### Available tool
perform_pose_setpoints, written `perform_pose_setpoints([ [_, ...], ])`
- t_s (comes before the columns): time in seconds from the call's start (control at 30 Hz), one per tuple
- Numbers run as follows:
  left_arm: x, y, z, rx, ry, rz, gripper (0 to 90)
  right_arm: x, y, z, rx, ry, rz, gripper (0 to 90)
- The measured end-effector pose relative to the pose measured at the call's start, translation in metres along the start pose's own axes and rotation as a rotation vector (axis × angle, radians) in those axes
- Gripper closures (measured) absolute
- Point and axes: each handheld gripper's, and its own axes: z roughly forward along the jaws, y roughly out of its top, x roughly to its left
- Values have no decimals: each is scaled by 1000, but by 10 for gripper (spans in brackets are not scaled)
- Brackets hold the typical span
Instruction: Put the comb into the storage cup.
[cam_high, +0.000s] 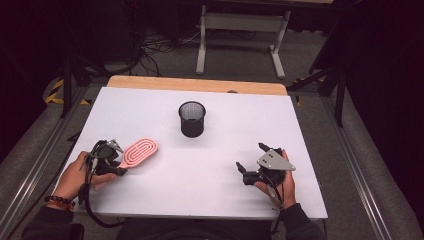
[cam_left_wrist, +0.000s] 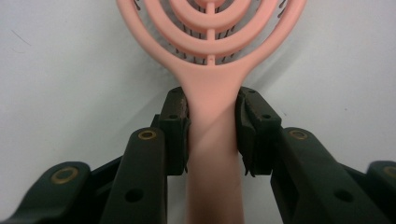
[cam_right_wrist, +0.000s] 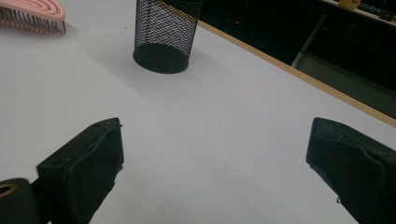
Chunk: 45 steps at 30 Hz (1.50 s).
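Here: pink hairbrush (cam_left_wrist: 212, 56) flat on white desk (cam_high: 210, 165), handle clamped between left gripper (cam_left_wrist: 212, 135) fingers for lifting; right gripper (cam_right_wrist: 215, 154) idle, fingers wide; mesh cup (cam_high: 192, 119) upright, well apart.

pink hairbrush (cam_left_wrist: 212, 70), blk mesh cup (cam_high: 192, 119), white table (cam_high: 225, 165)

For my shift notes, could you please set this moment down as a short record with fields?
surface: white table
held item: pink hairbrush, lying flat, bristles down
left gripper: fingers closed on the hairbrush handle, just below the head
right gripper: open, nothing between its fingers, resting low over the table
other item: black mesh cup, upright, apart from the hairbrush and both grippers
cup contents: looks empty from the right gripper view
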Motion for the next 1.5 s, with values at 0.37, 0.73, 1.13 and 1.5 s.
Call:
perform_pose_setpoints([
  [0.37, 0, -1, 1, -19, 9, 9, 685, -1, -1, 0, 0, 7, 10, 48],
  [0.73, -1, -4, 1, -37, 14, 2, 689, -1, -1, 0, 0, 1, 14, 48],
  [1.13, -2, -7, 1, -61, 28, 9, 691, -3, 0, -1, -2, 5, 42, 51],
  [1.5, -4, -10, 2, -82, 33, 3, 691, -1, 1, 0, 15, 22, 50, 55],
])
